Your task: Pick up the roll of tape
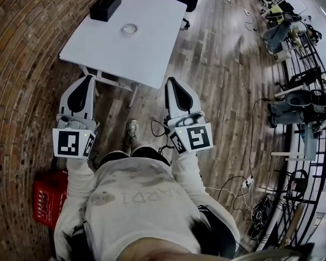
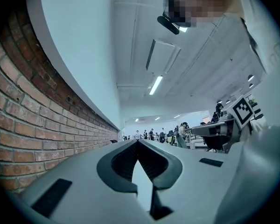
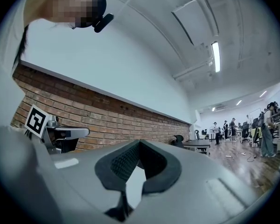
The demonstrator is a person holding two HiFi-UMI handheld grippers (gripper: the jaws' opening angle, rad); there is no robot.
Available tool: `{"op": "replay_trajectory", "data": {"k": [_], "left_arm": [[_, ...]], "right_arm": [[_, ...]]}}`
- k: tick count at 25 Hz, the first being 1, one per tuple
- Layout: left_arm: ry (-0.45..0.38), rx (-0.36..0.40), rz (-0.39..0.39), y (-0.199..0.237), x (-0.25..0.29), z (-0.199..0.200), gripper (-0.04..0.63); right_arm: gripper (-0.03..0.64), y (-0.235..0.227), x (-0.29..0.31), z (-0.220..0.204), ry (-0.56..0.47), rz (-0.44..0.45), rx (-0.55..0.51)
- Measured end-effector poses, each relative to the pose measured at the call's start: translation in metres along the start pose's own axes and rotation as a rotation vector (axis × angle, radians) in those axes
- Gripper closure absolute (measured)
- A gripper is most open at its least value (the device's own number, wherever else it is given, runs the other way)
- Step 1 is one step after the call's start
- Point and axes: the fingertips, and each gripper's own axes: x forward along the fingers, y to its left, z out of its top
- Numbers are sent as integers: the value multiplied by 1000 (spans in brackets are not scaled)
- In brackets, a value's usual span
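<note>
The left hand-held gripper (image 1: 87, 80) and the right hand-held gripper (image 1: 171, 82) are both closed and empty, short of the table's (image 1: 152, 64) near edge. The roll of tape (image 1: 130, 29) lies mid-table. A black box (image 1: 105, 6) sits by the far left corner. The contents of the red crate (image 1: 49, 197) on the floor can't be made out.

The head view looks steeply down from above the person's chest. It takes in the left hand-held gripper (image 1: 88, 79), the right hand-held gripper (image 1: 171, 81), the brown wooden plank floor (image 1: 223, 75) and, farther ahead at the frame's top, the white rectangular bench (image 1: 152, 42). The left gripper view sits low and very near its own grey jaws, facing slightly upward along the red brick wall (image 2: 32, 125) toward the far end of the room. The right gripper view faces the same way from beside it. These 2 views share that wall and the white ceiling (image 2: 200, 64), and each catches the other hand-held gripper at its inner edge.
</note>
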Motion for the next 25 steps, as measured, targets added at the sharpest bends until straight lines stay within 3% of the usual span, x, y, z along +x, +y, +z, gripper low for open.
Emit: {"op": "replay_trajectory", "data": {"k": [11,25], "left_arm": [[-10,12,36,47,101,-6,589],[-32,23,58,71,204,-16,589]], "right_arm": [[606,-59,114,-3,-23,51,10],[606,-119,201,-26,-4,130,26]]}}
